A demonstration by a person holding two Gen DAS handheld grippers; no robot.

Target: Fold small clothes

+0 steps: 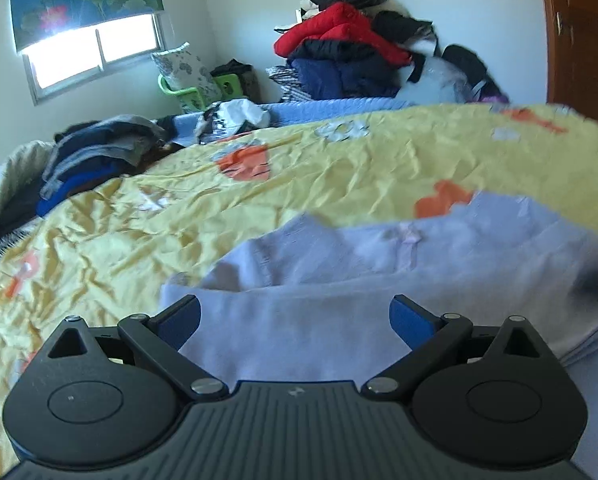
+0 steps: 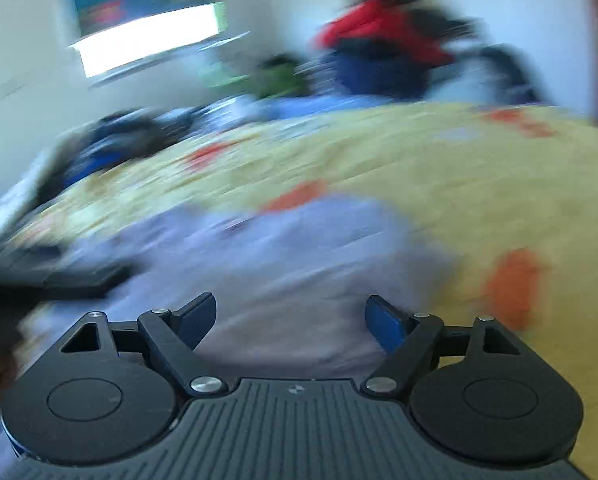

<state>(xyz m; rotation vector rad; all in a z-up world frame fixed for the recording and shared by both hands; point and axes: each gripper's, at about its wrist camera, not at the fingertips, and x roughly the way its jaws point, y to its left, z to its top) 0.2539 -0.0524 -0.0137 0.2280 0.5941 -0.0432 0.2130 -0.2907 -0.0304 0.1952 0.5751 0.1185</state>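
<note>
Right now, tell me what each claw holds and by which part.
Nothing is held. The left claw and right claw are both open above the lavender garment, pinching no fabric.

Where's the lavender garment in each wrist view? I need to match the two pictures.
Left wrist: the lavender garment fills the lower centre and right, just ahead of the open left gripper.
Right wrist: the same garment, blurred, lies lower centre and left, ahead of the open right gripper.
Shared landmark: the red jacket on the pile by the far wall.
</note>
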